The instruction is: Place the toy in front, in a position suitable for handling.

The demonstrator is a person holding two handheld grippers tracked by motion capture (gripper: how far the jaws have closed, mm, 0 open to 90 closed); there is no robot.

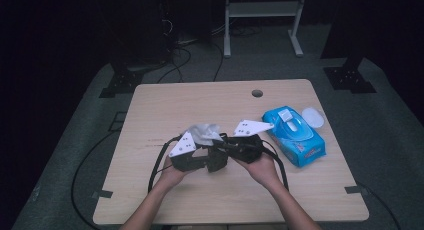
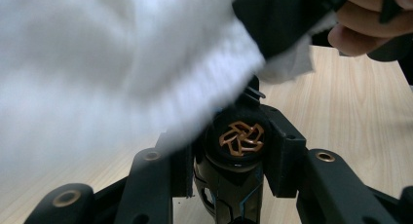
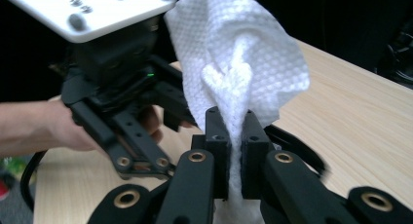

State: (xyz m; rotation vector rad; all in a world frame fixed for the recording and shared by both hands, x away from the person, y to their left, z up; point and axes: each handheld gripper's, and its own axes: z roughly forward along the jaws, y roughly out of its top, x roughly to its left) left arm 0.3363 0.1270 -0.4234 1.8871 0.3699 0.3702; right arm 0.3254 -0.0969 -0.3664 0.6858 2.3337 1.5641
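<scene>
My two grippers meet above the middle of the wooden table [image 1: 165, 105]. The right gripper [image 3: 235, 132] is shut on a white textured wipe [image 3: 243, 53], which stands up in a crumpled bunch from between its pads. The left gripper [image 2: 234, 157] is shut on a small black round object [image 2: 241, 136] with a copper swirl emblem on its end. The wipe [image 2: 97, 78] hangs blurred right over that object and touches its upper left. In the high view the wipe [image 1: 202, 132] shows between the left gripper [image 1: 207, 160] and the right gripper [image 1: 227, 142].
A blue pack of wet wipes [image 1: 295, 135] lies to the right of the hands, with a round white lid [image 1: 313, 117] beside its far end. A cable hole [image 1: 257, 93] sits near the table's far edge. Cables trail off the table's left side.
</scene>
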